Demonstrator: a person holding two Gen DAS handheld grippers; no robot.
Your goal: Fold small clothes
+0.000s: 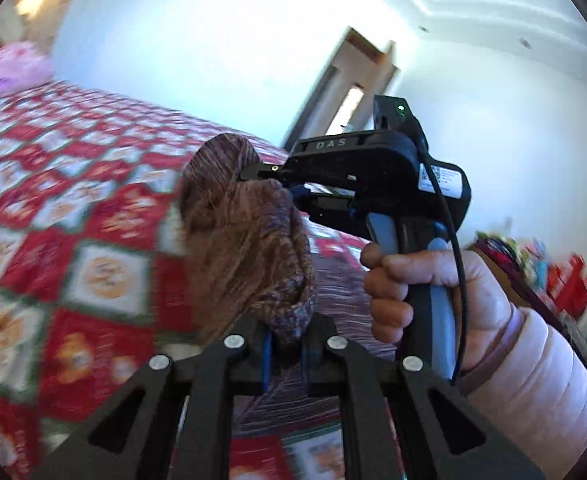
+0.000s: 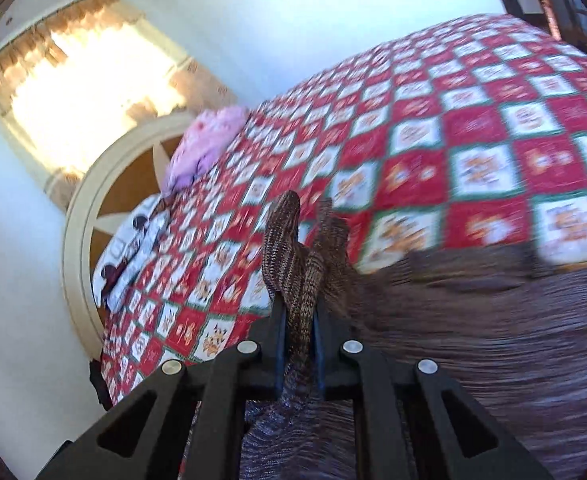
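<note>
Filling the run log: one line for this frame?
phase: lifting | left gripper: shut on knit garment | right gripper: shut on knit garment | surface: bed quilt | views: motion-blurred

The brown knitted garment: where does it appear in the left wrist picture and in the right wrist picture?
Left wrist view: the brown knitted garment is bunched at centre, pinched between the left tongs below and the right tongs above.
Right wrist view: it rises at lower centre from the right tongs and spreads, blurred, to the lower right.
Shared landmark: the pink pillow on the red checked bedspread.
</note>
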